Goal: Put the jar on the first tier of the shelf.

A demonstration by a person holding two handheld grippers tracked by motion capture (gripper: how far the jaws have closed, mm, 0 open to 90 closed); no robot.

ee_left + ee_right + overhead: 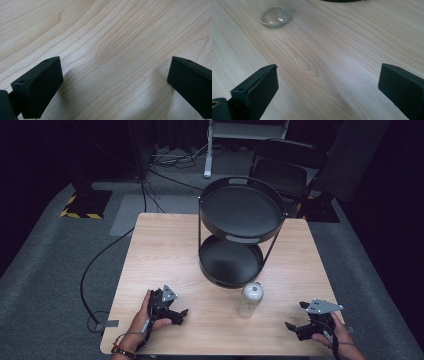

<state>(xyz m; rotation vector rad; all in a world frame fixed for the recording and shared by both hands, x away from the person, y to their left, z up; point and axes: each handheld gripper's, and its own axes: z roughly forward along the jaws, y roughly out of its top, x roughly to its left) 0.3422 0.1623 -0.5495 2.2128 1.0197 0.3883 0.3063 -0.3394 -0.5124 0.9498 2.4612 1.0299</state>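
A clear plastic bottle (249, 299) with a white cap stands upright on the wooden table (165, 250), just in front of a black two-tier round tray stand (240, 215). My left gripper (183, 314) rests low at the front left of the table, jaws open and pointing right, with bare wood between them (116, 58). My right gripper (295, 315) is at the front right, jaws open and pointing left toward the bottle, well apart from it. In the right gripper view the bottle's base (275, 17) shows far ahead at upper left, and nothing lies between the jaws of the right gripper (329, 66).
Both shelves of the stand, upper (241, 210) and lower (230, 260), hold nothing. The lower shelf's edge (342, 0) shows at the top of the right gripper view. A cable (95, 270) trails off the table's left side. Dark chair and equipment stand behind the table.
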